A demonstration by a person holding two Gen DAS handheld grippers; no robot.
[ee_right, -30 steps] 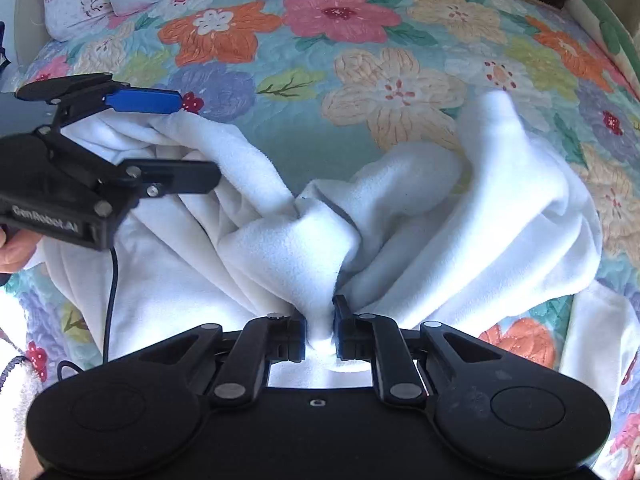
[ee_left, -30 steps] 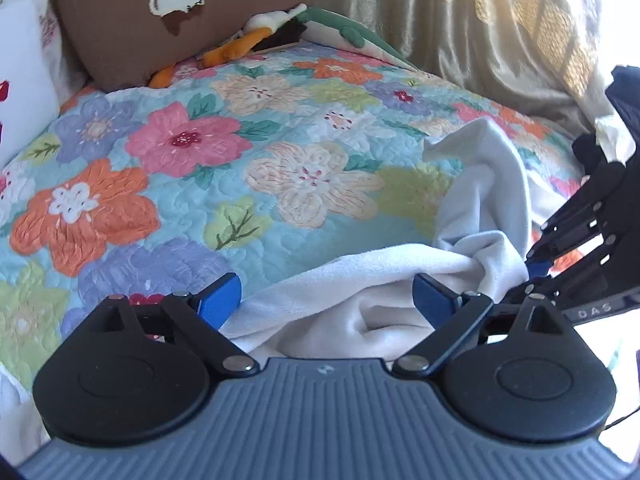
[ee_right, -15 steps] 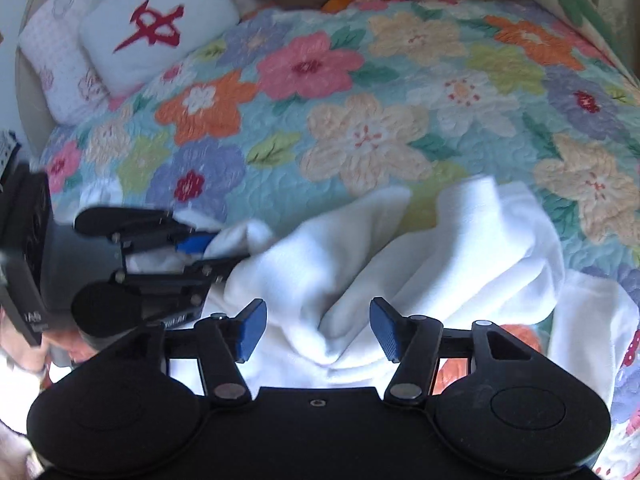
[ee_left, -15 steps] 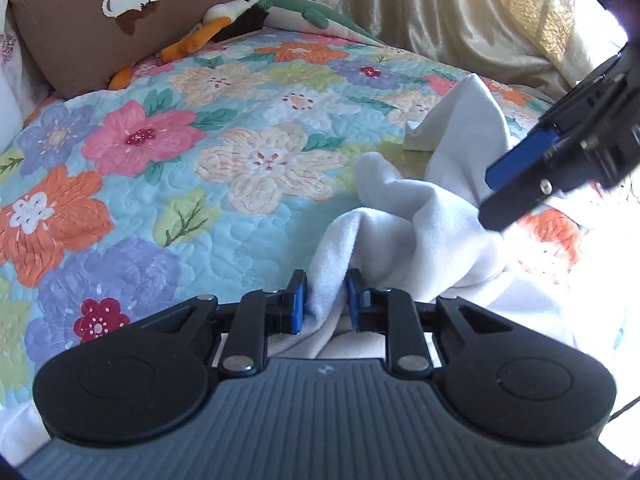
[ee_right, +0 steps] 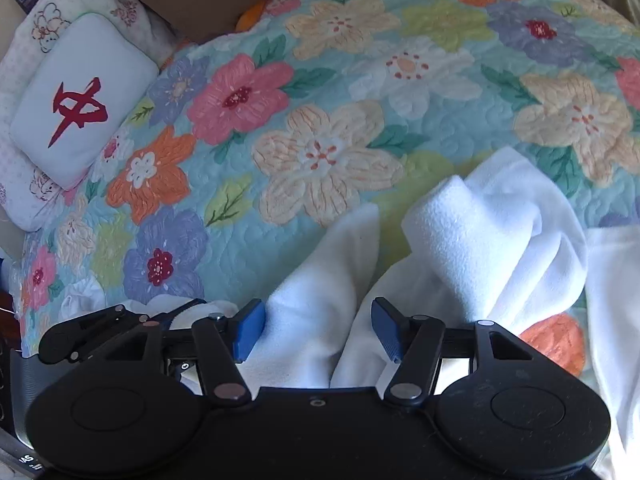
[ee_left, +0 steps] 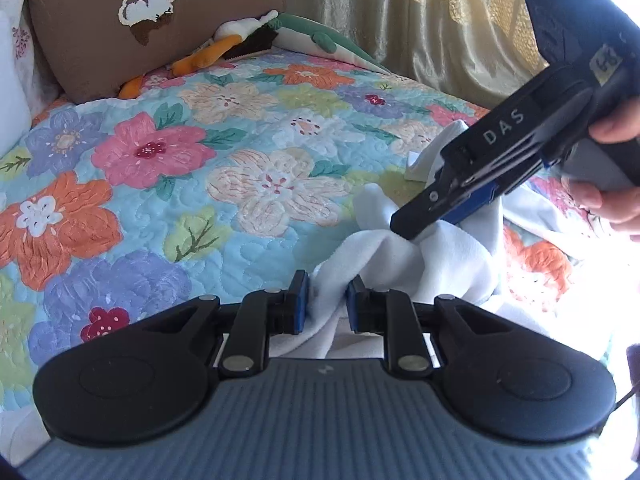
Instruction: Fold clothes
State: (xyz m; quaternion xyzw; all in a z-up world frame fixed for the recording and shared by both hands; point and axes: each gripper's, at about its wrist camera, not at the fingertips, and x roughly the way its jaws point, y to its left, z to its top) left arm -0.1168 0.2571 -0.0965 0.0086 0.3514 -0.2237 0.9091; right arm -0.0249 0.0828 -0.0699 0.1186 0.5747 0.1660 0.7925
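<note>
Cloth (ee_left: pixel 432 256) lies bunched on the quilt (ee_left: pixel 168 184), at its near right part. Left gripper (ee_left: pixel 323 304) pinches a ridge of cloth between its closed fingers. Right gripper (ee_right: pixel 318 326) stands with fingers apart, and a fold of cloth sits between them, not clamped. If only the left one pulls, I think the cloth can drag in a lump, because the other side is free. Its edges are hidden in the folds. Beyond the cloth, toward the pillow (ee_left: pixel 132 20), the quilt is bare and gives room to spread.
</note>
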